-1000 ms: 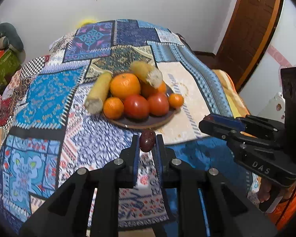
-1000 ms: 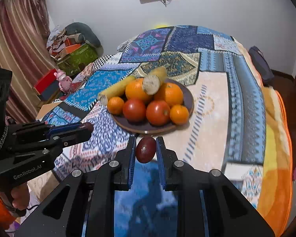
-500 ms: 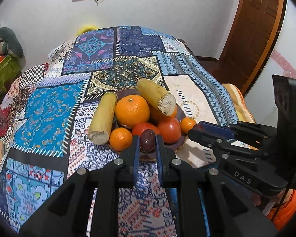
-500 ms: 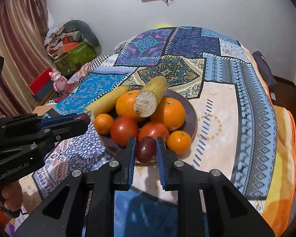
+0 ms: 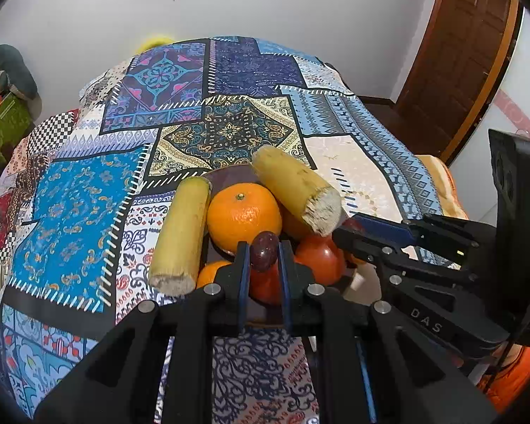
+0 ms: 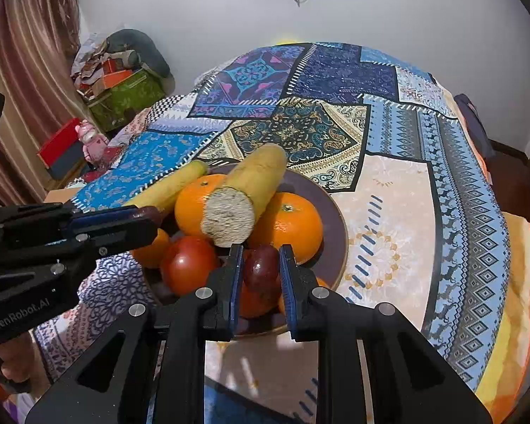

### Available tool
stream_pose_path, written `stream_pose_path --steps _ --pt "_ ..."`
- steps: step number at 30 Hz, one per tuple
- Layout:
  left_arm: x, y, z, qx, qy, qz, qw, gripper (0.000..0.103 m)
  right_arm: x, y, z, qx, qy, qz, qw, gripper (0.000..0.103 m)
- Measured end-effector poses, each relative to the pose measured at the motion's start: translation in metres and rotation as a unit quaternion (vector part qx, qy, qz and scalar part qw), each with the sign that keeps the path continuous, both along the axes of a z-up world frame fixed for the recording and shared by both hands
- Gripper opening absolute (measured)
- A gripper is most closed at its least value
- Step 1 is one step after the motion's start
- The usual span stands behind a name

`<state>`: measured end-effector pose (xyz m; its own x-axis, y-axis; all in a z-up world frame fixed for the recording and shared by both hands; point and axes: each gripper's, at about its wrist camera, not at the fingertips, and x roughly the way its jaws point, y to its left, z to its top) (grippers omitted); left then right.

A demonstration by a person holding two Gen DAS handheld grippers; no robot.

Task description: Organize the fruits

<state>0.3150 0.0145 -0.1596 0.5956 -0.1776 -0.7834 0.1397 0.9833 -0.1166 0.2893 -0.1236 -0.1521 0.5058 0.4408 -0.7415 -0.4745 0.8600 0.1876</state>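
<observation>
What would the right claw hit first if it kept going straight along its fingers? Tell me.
Probably the tomatoes: the right claw, shut on a dark grape, points down at the red tomato just past its tips, with the sugarcane piece's cut end above. Depth is unclear.

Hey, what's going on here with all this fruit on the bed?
A person holds a black two-finger gripper in each hand. The left gripper is shut on a small dark red grape-like fruit, and the right gripper is shut on another small dark red fruit. Both hover over the round dark brown plate on the patchwork bedspread, which is piled with oranges, red tomatoes and two yellow cane-like pieces. Neither fruit has been set down yet.
</observation>
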Motion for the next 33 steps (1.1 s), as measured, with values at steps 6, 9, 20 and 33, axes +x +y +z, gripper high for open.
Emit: stream_pose_path --steps 6,9,20,33 --pt "0.013 -0.003 -0.009 0.002 0.005 -0.002 1.0000 0.015 0.009 -0.001 -0.007 0.005 0.004 -0.005 1.000 0.019" --pt "0.016 -0.006 -0.013 0.007 0.007 -0.002 0.9999 0.015 0.011 0.001 -0.009 0.005 0.004 -0.006 1.000 0.019" --pt "0.018 -0.001 -0.017 -0.003 0.014 0.007 0.9999 0.022 0.013 -0.008 -0.008 0.015 0.010 -0.018 1.000 0.033" --pt "-0.033 0.005 0.048 -0.003 -0.059 0.022 0.9980 0.029 -0.018 -0.033 0.046 0.028 -0.041 -0.035 0.998 0.033"
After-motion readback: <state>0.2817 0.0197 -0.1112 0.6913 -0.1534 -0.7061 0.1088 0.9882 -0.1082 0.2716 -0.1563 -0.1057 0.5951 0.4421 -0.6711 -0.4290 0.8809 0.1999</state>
